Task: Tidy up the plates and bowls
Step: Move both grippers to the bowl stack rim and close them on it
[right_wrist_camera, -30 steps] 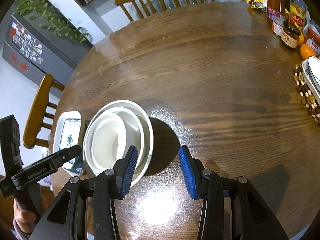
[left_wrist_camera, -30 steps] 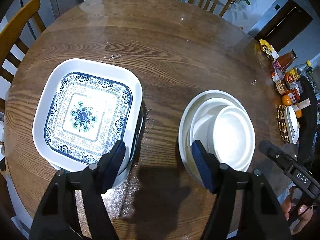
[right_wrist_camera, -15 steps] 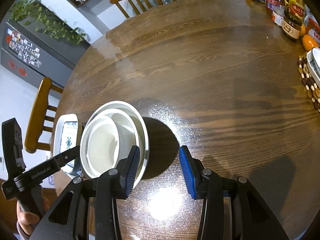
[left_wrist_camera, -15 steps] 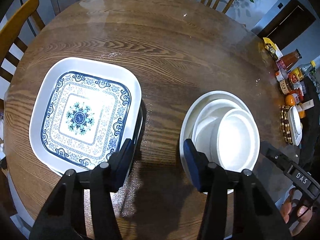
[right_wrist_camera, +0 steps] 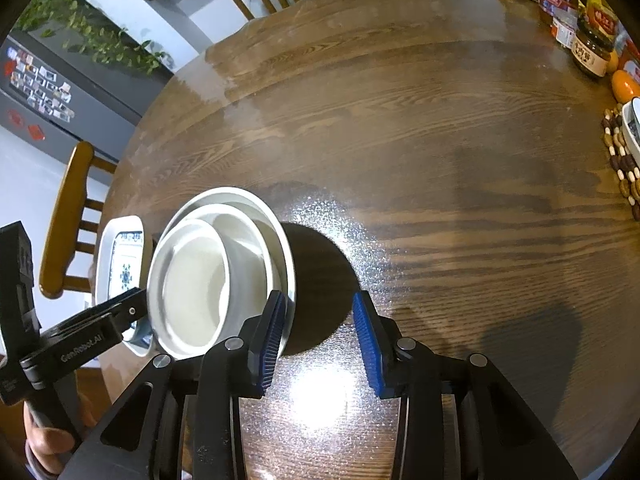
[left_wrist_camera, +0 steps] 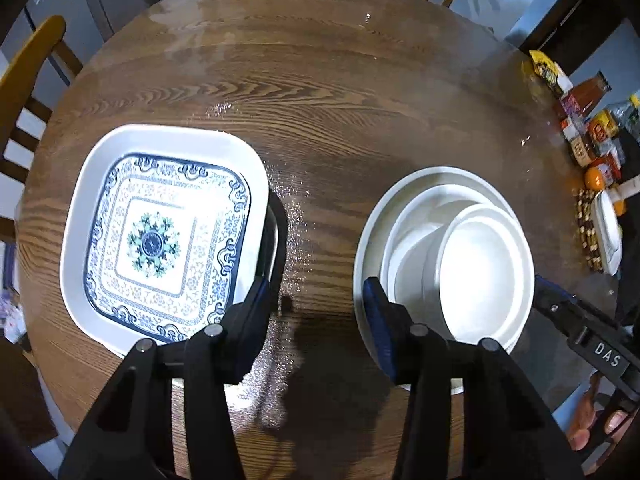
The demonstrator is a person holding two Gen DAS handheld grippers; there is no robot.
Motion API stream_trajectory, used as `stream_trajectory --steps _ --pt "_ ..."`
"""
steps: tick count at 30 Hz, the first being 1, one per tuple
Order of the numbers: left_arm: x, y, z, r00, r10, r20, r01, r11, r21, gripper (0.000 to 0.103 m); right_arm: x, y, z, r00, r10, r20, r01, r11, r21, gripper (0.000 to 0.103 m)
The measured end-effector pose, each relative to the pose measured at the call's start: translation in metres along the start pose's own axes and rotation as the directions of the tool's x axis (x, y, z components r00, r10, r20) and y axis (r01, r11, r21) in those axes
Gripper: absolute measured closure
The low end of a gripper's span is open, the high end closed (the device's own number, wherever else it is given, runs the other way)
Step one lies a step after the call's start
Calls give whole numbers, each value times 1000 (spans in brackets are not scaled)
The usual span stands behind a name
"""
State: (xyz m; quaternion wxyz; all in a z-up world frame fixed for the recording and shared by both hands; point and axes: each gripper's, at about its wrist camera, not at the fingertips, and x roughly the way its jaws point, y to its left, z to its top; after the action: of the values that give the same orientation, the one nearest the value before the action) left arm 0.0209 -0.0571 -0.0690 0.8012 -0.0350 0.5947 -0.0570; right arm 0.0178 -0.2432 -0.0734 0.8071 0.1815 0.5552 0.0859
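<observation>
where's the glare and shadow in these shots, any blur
Right wrist view: bright glare on the table just ahead of the right gripper, dark shadow beside the bowls. Left wrist view: sparkly glare between plate and bowls, fisheye bending, jars at the edge blurred.

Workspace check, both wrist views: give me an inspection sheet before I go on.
Surface: round wooden table, glossy, glare patches.
Job's things: square patterned plates stacked at left; white bowls nested on a round plate at right.
Clutter: jars and bottles, orange, beaded trivet with dish at the far edge.
Grippers: left gripper and right gripper both open, holding nothing.
Cables: nothing seen.
Surroundings: wooden chairs, fridge, trailing plant.
</observation>
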Motion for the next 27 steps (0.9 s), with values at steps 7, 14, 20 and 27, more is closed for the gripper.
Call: stream_trajectory --steps 7,14,20,27 --pt "2 -13 1 1000 15 21 -16 998 53 83 4 -1 0 1000 3 -1 -3 1000 1 66" --pt "7 -14 7 998 -58 -12 59 997 43 101 7 -3 1 1000 12 -5 -12 1000 8 67" --pt "8 -16 7 997 -70 -19 71 997 31 101 12 -8 0 999 45 -13 -44 998 39 68" --pt "7 -12 3 997 -81 -3 82 997 11 102 11 -5 -1 996 86 -5 -86 996 28 84"
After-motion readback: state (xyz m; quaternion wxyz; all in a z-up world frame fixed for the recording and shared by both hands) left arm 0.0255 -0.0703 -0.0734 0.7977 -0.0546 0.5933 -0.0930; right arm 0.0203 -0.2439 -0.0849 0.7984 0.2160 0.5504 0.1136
